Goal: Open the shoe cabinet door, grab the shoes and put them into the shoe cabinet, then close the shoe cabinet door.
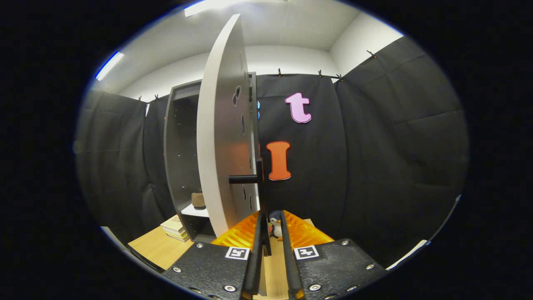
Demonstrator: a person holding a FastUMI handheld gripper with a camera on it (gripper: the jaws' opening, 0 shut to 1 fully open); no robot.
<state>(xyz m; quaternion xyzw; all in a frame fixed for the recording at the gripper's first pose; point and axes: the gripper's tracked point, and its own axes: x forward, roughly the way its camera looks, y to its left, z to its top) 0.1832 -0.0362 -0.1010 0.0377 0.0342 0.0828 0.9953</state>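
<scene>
- Far left: stack of books (175, 228) lying on the wooden table (156, 249), just beside the foot of the shoe cabinet (180, 158).
- Left of centre: shoe cabinet standing upright on the table, interior exposed; small brown woven object (198, 200) resting on a pale shelf (195, 211) inside, identity unclear.
- Centre: shoe cabinet door (220, 137) swung open, seen nearly edge-on, rising directly ahead of the left finger and slightly left of the gap between the fingers; lower edge of the door just beyond the left fingertip, contact not determinable.
- Centre: dark bar handle (245, 179) projecting from the door, above and ahead of the fingers, well clear of them.
- Centre, bottom: gripper (270, 221) with fingers (257, 250) drawn close together, a narrow gap left between them, pinching nothing.
- Just beyond the fingertips, in line with the gap: small penguin-like plush toy (275, 225) on the table, partly hidden by the fingers.
- Right: black cloth wall (395, 146) of the booth, hung from clips along the top.
</scene>
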